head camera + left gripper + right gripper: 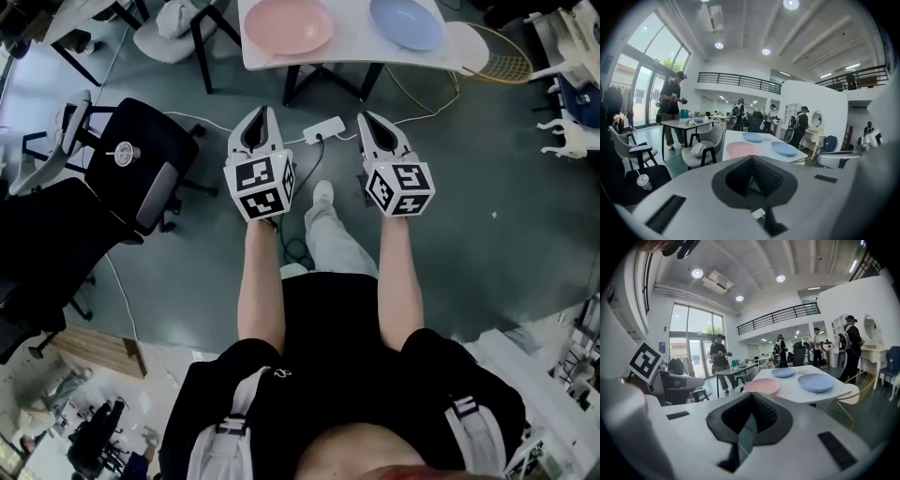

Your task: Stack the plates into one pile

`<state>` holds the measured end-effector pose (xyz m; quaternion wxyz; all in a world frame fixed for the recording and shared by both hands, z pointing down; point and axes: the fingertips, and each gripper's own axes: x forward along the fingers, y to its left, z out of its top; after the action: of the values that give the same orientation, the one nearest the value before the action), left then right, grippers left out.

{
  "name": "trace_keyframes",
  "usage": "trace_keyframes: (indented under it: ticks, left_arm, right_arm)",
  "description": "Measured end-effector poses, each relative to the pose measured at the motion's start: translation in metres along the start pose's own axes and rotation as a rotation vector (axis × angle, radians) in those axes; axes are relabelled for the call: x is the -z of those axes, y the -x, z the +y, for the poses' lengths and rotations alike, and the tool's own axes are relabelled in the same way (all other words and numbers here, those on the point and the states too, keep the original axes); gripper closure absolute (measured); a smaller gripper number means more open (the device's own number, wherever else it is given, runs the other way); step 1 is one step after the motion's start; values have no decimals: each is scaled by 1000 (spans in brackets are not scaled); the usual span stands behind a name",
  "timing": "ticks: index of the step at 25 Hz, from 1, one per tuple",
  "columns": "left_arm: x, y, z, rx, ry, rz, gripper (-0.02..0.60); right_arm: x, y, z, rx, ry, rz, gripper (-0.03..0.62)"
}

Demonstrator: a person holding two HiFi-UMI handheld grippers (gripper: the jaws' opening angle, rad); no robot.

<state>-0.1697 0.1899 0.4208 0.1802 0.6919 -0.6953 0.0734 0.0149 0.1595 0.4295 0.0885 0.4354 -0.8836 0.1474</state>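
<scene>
Pink plate [288, 25] and blue plate [406, 22] lie apart, with left tongs [260, 112] and right tongs [367, 119] pressed together.

Open office-like hall: mezzanine railing [740, 80], tall windows [644, 82], tables [684, 123], office chairs [141, 155] (people about)

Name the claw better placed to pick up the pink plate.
Left. The left claw points almost straight at the pink plate; the right claw lines up with the nearer blue plate. Both shut, empty.

My left gripper [752, 158] is closed, empty; pink plate [743, 149] at twelve o'clock, blue plate [783, 148] at one, perhaps another behind.
</scene>
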Motion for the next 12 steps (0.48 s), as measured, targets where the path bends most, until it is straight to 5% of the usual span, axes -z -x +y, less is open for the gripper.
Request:
trace_keyframes:
  ticks: [7, 12]
  left_arm:
    - [-10, -87, -23, -33, 30, 36, 566]
    - [-27, -101, -19, -70, -6, 44, 566]
  right_arm:
    - [-18, -71, -80, -18, -52, 21, 588]
    - [-37, -106, -79, -97, -63, 28, 588]
